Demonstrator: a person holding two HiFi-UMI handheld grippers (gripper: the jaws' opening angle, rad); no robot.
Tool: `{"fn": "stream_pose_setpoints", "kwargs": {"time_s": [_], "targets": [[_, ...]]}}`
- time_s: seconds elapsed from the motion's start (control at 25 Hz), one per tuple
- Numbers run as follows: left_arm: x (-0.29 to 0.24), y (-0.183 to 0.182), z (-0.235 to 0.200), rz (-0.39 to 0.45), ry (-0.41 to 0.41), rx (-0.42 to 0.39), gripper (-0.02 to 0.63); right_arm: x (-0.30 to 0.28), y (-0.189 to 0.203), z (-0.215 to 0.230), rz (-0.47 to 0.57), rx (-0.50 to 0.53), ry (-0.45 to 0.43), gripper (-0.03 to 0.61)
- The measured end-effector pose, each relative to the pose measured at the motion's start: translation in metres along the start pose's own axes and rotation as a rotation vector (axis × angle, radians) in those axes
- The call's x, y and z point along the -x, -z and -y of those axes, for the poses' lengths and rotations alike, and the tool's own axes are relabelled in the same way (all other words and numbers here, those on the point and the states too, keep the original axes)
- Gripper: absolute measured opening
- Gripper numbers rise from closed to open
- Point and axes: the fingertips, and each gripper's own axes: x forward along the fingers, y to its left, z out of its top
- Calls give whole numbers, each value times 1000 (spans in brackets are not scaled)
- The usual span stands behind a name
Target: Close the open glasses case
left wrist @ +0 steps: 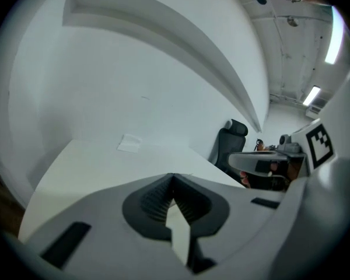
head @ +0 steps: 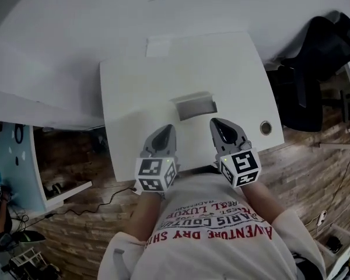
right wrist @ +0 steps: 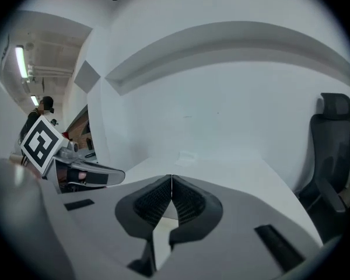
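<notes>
Grey glasses case [head: 193, 106] is noted open at mid-desk [head: 128, 98], judged light, rigid, best pressed at the lid's edge; left hand-held gripper [head: 165, 128] and right hand-held gripper [head: 216, 122] are held closed, empty.

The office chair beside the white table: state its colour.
The padded office chair is black, clearest in the head view.
</notes>
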Motion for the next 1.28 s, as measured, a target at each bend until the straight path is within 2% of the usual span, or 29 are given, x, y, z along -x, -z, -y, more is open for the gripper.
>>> {"fn": "stream_pose_setpoints", "kwargs": {"time_s": [0.28, 0.52, 0.72, 0.88, 1.04, 1.28], "targets": [[-42, 44, -4, -92, -105, 100, -2, -47, 31, 42, -125, 20, -99, 12], [-71, 77, -10, -160, -139, 135, -2, -77, 53, 58, -185, 49, -162, 12], [-90, 87, -17, -178, -137, 145, -2, -100, 53, 67, -195, 72, -170, 12], [-100, 92, -22, -188, -125, 163, -2, -122, 49, 65, -210, 67, -210, 14], [-108, 96, -23, -204, -114, 187, -2, -140, 45, 73, -204, 86, -180, 12], [-112, 100, -24, -223, -108, 200, -2, -150, 61, 84, -252, 35, -174, 12]]}}
